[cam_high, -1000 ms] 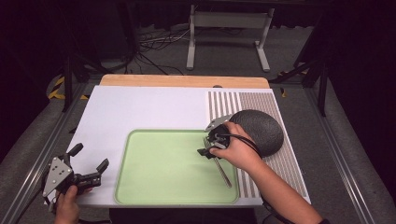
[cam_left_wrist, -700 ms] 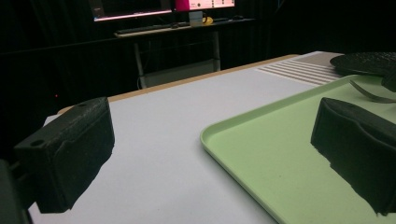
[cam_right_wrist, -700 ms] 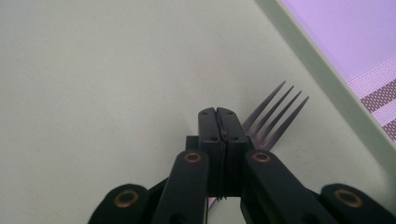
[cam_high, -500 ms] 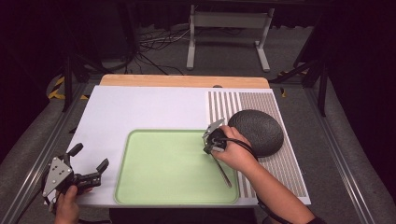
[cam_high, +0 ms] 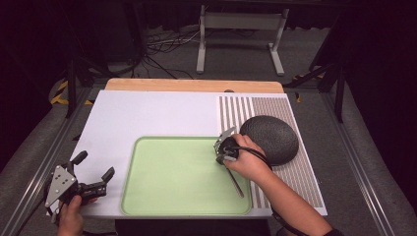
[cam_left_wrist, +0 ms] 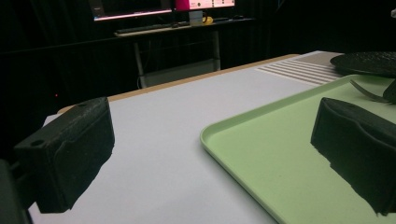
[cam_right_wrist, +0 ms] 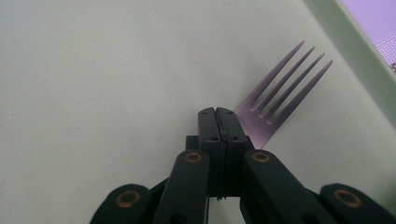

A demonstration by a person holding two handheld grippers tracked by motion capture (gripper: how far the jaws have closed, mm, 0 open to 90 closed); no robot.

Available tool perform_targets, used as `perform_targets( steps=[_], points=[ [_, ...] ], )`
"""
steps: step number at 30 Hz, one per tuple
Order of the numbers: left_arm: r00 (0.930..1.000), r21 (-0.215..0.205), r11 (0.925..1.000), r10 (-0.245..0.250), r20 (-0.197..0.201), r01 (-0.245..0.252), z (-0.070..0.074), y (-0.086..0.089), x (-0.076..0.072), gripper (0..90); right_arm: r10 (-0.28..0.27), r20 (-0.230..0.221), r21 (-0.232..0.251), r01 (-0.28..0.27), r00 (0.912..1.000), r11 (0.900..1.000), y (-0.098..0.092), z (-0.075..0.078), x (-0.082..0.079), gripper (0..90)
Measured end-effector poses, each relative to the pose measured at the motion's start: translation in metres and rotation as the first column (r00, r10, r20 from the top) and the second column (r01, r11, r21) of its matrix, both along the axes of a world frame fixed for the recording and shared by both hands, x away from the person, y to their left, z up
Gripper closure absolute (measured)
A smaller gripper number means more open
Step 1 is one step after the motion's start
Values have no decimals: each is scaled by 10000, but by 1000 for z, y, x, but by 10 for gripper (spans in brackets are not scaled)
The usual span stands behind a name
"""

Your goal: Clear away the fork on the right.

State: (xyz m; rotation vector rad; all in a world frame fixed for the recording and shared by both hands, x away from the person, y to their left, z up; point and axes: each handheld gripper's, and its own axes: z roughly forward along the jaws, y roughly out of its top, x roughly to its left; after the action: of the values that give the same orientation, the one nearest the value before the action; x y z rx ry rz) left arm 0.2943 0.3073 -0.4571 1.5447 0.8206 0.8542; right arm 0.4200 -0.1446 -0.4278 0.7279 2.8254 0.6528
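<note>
White tabletop, dark room beyond. Pale green plastic tray at its near edge; slim metal fork flat inside by the right rim. Right gripper: jaws have just been closing, now pinched on the fork's neck. Left gripper: jaws apart, idle, holding nothing. Risk: narrow off-centre grip; fork may pivot or slip when lifted, clattering onto tray or against the dark round textured mat.

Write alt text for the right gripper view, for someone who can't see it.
The right gripper, its black fingers pressed together, points down at a pale green tray. A metal fork lies on the tray just past the fingers, tines pointing toward the upper right; whether the fork is pinched can't be told.
</note>
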Motion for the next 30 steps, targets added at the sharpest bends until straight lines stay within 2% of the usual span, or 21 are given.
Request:
perform_targets(
  steps=[6, 21, 30],
  points=[
    [10000, -27, 10000, 17, -16, -17, 0, 0, 0, 2, -169, -26, -18, 169, 9999, 9999, -2, 0, 1, 895],
    [10000, -21, 10000, 5, -23, -6, 0, 0, 0, 2, -842, 155, -226, 846, 9963, 9962, -23, 2, 8, 895],
    [10000, -3, 10000, 16, -34, -16, 0, 0, 0, 2, -1153, 76, -304, 1155, 9933, 9928, -29, 2, 9, 894]
  ],
)
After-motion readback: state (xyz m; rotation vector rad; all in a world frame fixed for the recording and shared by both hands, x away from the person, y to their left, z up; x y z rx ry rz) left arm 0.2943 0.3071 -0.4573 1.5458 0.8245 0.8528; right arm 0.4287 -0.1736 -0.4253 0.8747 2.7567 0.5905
